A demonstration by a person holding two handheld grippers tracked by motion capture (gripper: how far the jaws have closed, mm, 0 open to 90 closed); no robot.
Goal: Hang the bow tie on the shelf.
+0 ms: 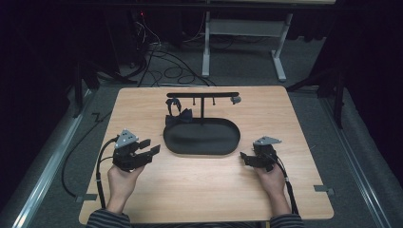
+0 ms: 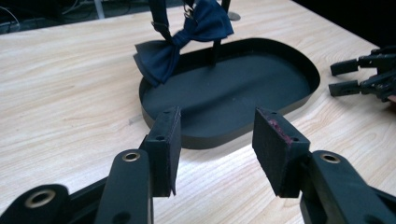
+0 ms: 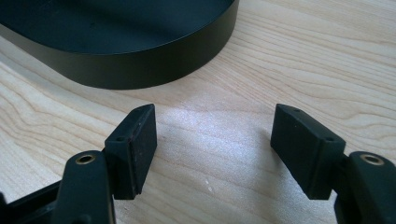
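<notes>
— Navy cloth, that's what catches me first from the high view: a dark blue fabric bow tie (image 1: 179, 115) hanging by its strap from the left end of the black T-shaped metal hanger stand (image 1: 203, 95). It droops just over the far left rim of the black oval tray (image 1: 201, 136) on the pale wooden table (image 1: 204, 185).

— So nothing has been taken down yet?

— I'd judge not. The tie is on the stand, the tray is bare, so the whole job looks to be ahead. The left gripper (image 1: 153, 147) sits near the tray's left end, the right gripper (image 1: 243, 157) near its right end, both low to the table and angled inward, forearms coming from the near edge.

— And along the left gripper's own view?

— Its two black jaws stand spread with nothing between them, aimed across the tray's rim (image 2: 224, 137) toward the bow tie (image 2: 182, 39), which hangs well beyond them. The other gripper (image 2: 337, 77) shows at the far right.

— The right gripper view?

— Jaws wide apart there too, empty, hovering over bare wood (image 3: 299, 56) just short of the tray's wall (image 3: 140, 70).
</notes>
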